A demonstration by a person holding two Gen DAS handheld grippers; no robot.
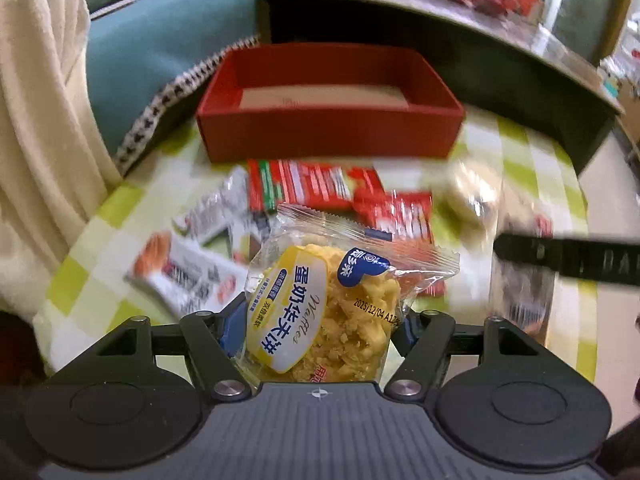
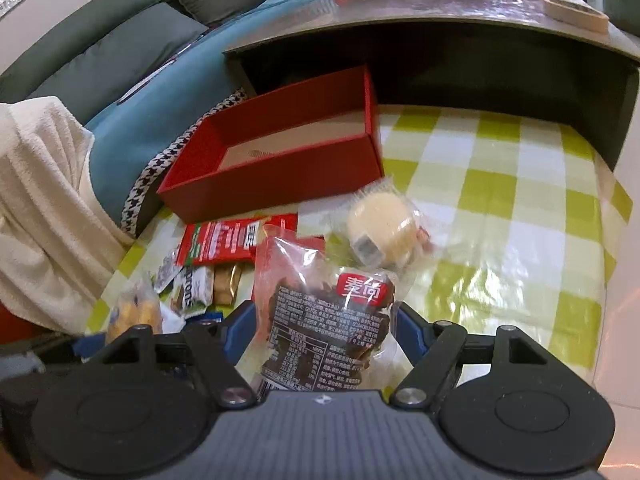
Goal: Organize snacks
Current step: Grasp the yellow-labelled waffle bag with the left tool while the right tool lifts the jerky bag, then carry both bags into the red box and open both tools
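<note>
Checked tablecloth (image 2: 500,200) | one red box (image 2: 280,184) | left gripper (image 1: 320,320) pinching one waffle pack (image 1: 320,312) | right gripper (image 2: 324,320) pinching one dark snack pack (image 2: 324,320)

Both views were bright, even indoor light w/ heavy fisheye bending at edges. Left wrist view was motion-blurred over the loose snack packets (image 1: 320,192); the held waffle pack (image 1: 320,312) stayed sharp. Glare sheened the checked tablecloth (image 2: 500,240).

One red box (image 2: 280,184), two claw-held packets, one round cake (image 2: 382,226)
</note>
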